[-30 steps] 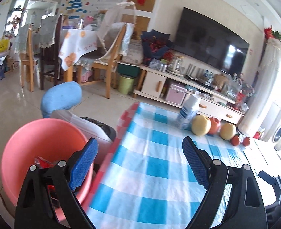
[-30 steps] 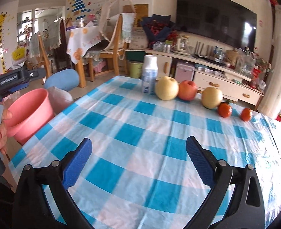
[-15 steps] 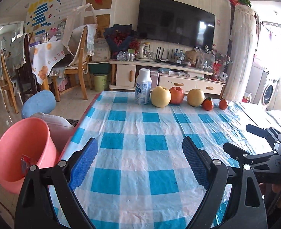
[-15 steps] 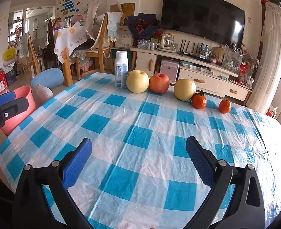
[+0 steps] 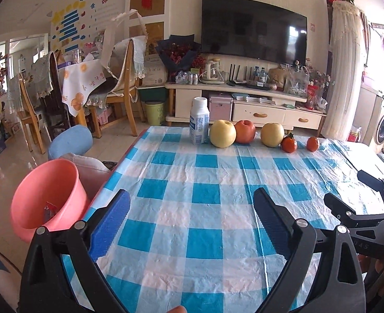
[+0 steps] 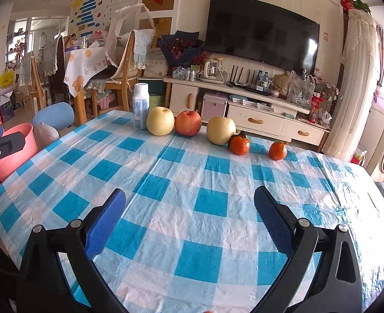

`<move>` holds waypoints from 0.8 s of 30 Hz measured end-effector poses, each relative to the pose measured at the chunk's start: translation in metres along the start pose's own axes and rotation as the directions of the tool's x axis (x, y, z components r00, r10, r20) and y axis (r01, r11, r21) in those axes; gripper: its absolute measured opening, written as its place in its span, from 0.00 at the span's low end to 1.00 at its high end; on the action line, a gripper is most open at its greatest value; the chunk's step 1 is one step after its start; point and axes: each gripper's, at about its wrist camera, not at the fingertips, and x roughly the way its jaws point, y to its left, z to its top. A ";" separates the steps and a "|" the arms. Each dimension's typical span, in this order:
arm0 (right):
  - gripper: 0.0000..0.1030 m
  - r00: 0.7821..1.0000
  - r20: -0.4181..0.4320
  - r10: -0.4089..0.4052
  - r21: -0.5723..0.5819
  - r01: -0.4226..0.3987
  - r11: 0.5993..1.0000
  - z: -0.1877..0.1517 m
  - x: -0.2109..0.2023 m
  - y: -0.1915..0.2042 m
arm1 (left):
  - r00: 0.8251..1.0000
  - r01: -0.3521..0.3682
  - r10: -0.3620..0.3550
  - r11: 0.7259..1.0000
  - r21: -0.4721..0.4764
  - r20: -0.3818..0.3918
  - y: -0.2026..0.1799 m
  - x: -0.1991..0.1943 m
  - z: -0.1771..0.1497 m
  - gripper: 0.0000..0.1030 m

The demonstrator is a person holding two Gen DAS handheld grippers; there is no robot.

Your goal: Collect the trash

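Both the left gripper (image 5: 190, 221) and the right gripper (image 6: 189, 219) are spread wide and empty over the checked tablecloth (image 6: 192, 182). The pink bin (image 5: 46, 195), at 9 o'clock beside the table edge to catch trash, already holds a wrapper (image 5: 48, 210)

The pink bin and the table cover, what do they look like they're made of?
Pink bin: probably moulded plastic, going by its smooth, even colour, thin rim and soft sheen.
Table cover: looks like thin plastic sheeting printed with blue checks; it shows fine crinkles and glare near the window side. A coated cloth can't be ruled out.
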 end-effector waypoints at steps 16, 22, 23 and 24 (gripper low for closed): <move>0.96 0.991 0.124 -0.055 0.066 0.047 0.997 0.002 -0.047 -0.034 | 0.990 -0.053 0.040 0.994 0.092 0.136 -0.053 -0.052 0.022 0.94; 0.96 0.983 0.165 -0.076 0.085 0.062 0.994 0.001 -0.058 -0.040 | 0.984 -0.069 0.051 0.992 0.105 0.168 -0.062 -0.064 0.025 0.94; 0.96 0.982 0.173 -0.076 0.087 0.062 0.994 0.002 -0.060 -0.041 | 0.984 -0.071 0.052 0.992 0.104 0.173 -0.063 -0.066 0.025 0.94; 0.96 0.981 0.179 -0.076 0.090 0.061 0.994 0.002 -0.062 -0.042 | 0.983 -0.071 0.052 0.992 0.103 0.175 -0.064 -0.067 0.026 0.94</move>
